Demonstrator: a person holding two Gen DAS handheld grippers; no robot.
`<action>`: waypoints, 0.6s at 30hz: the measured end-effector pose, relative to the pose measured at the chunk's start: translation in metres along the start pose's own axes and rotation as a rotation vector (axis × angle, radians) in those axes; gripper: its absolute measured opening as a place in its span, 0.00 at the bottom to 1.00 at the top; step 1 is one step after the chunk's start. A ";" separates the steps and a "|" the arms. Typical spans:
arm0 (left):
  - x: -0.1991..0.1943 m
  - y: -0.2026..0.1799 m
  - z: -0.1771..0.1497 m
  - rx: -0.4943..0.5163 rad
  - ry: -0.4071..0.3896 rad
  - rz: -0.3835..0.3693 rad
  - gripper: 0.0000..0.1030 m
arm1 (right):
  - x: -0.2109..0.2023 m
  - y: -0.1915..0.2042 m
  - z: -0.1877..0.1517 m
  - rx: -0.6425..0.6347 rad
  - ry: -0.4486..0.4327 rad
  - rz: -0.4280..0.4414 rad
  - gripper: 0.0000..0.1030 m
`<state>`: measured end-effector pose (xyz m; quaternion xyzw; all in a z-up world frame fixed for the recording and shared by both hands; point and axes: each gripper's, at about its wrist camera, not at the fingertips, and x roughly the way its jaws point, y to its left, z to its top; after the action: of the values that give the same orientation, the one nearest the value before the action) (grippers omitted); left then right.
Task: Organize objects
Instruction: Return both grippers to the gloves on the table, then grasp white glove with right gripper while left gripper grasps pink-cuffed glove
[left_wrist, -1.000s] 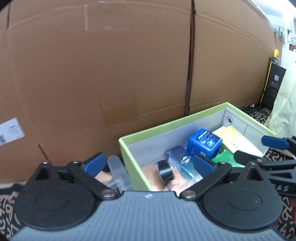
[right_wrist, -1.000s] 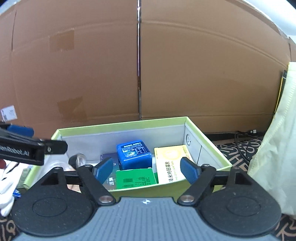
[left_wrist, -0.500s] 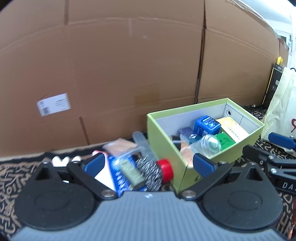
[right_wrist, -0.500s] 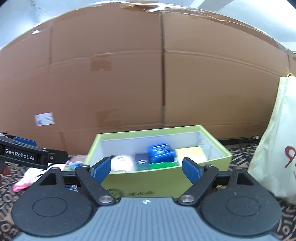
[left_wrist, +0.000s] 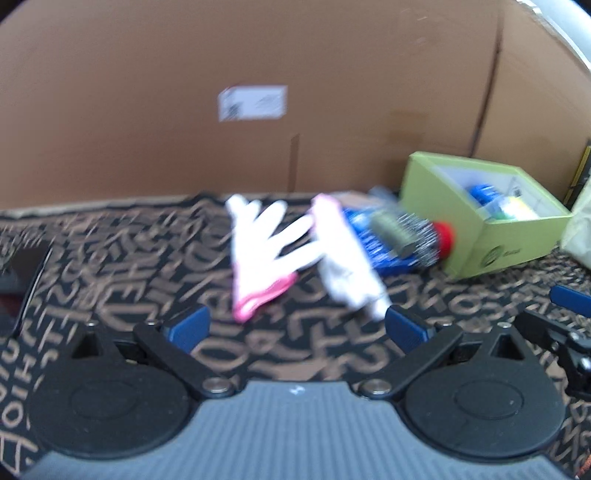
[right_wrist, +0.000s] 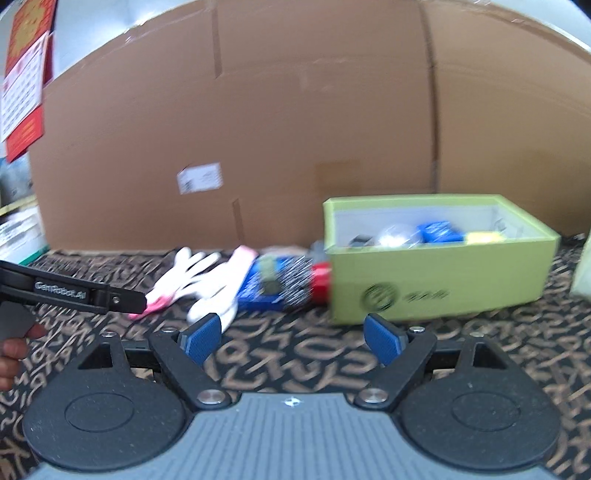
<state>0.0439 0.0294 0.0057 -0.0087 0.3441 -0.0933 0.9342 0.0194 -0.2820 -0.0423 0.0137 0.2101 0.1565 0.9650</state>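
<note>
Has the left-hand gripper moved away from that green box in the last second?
Yes. The left gripper has pulled back and to the left: the green box, earlier right under its fingers, now sits far off to the right, with gloves ahead.

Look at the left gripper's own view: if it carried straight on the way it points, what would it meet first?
Probably the white gloves on the patterned cloth, straight ahead of the open left gripper. Blur leaves depth uncertain.
</note>
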 end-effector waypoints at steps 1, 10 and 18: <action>0.002 0.007 -0.004 -0.014 0.010 0.003 1.00 | 0.005 0.006 -0.002 -0.007 0.018 0.017 0.85; 0.020 0.046 -0.010 -0.091 0.036 -0.012 0.84 | 0.072 0.064 0.003 -0.074 0.098 0.060 0.81; 0.056 0.047 0.015 -0.097 0.049 -0.022 0.82 | 0.127 0.076 0.008 -0.062 0.198 0.034 0.34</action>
<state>0.1032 0.0649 -0.0230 -0.0553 0.3710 -0.0871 0.9229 0.1097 -0.1705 -0.0793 -0.0282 0.2993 0.1798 0.9367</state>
